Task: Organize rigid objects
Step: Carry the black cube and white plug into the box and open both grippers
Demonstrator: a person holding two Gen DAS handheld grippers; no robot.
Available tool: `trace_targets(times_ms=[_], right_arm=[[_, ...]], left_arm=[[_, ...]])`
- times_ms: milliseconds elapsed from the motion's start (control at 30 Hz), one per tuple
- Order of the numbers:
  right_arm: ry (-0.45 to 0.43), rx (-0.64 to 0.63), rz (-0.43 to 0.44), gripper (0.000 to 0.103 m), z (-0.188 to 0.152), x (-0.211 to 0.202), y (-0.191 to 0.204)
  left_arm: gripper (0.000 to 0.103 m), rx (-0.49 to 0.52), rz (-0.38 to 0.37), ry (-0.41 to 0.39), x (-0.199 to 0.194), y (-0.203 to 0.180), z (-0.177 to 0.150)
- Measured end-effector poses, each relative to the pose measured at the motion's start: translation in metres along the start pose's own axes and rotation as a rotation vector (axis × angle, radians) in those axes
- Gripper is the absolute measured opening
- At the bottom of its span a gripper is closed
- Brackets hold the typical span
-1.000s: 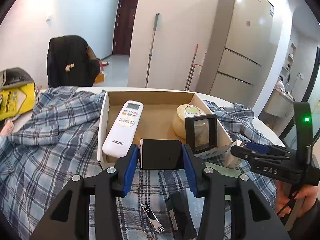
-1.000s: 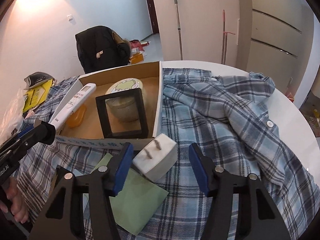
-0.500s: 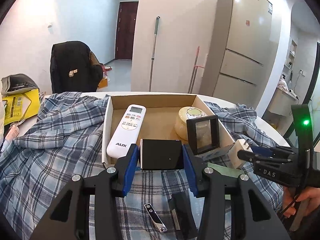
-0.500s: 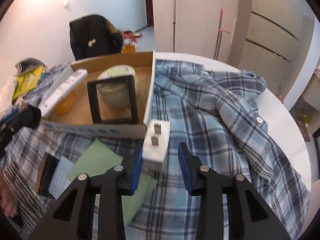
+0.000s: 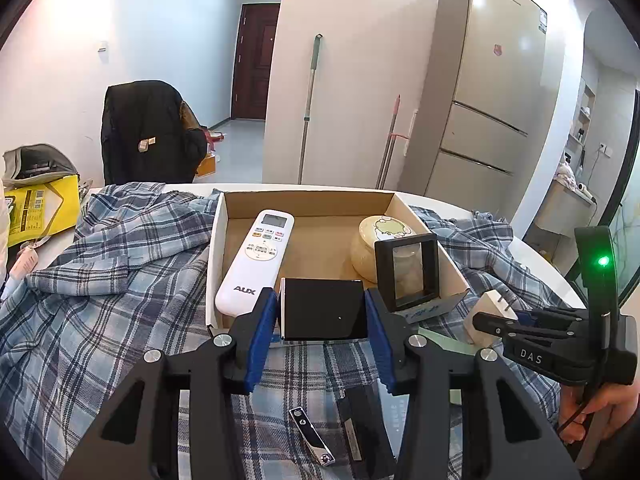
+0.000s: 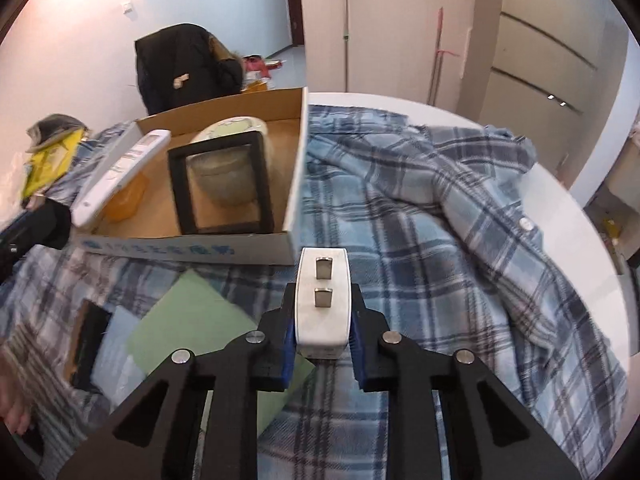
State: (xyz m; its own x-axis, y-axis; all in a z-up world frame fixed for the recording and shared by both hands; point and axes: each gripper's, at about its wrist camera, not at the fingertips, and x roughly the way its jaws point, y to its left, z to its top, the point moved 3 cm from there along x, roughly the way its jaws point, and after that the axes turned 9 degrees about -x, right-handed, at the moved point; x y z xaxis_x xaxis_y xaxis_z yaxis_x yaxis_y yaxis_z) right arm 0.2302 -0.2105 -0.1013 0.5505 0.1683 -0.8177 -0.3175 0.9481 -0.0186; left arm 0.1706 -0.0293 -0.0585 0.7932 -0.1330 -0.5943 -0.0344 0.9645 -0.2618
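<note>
My left gripper [image 5: 322,312] is shut on a black box [image 5: 323,309] and holds it at the near edge of the cardboard box [image 5: 308,200]. In that box lie a white AUX remote [image 5: 258,260], a cream round tin [image 5: 380,240] and a black picture frame [image 5: 408,272]. My right gripper [image 6: 323,312] is shut on a white plug adapter [image 6: 322,300], prongs up, just in front of the cardboard box's near right corner [image 6: 294,216]. The right gripper with the adapter also shows in the left wrist view [image 5: 496,312].
A plaid shirt [image 6: 440,208] covers the round white table [image 6: 580,216]. A green card [image 6: 188,320], a black case [image 5: 360,420] and a nail clipper [image 5: 312,436] lie on the shirt. A yellow bag [image 5: 36,208] sits far left.
My right gripper has closed on the white plug adapter and lifted it off the shirt. My left gripper has stayed shut on the black box, raised slightly.
</note>
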Motion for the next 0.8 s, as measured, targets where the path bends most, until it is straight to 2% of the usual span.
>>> trace_targets(times_ms=[233, 467, 600, 800], right_arm=[[0.015, -0.019, -0.031, 0.021, 0.0, 0.01, 0.006], [-0.114, -0.016, -0.072, 0.021, 0.01, -0.028, 0.004], [-0.138, -0.01, -0.029, 0.021, 0.019, -0.046, 0.009], [-0.167, -0.058, 0.001, 0.021, 0.045, -0.074, 0.027]], left_arm=[[0.046, 0.006, 0.001, -0.002, -0.002, 0.0, 0.0], [0.046, 0.019, 0.018, -0.023, -0.012, 0.0, 0.004], [0.046, 0.051, 0.033, -0.038, -0.027, -0.005, 0.013], [0.046, 0.018, 0.025, -0.066, -0.051, -0.004, 0.048]])
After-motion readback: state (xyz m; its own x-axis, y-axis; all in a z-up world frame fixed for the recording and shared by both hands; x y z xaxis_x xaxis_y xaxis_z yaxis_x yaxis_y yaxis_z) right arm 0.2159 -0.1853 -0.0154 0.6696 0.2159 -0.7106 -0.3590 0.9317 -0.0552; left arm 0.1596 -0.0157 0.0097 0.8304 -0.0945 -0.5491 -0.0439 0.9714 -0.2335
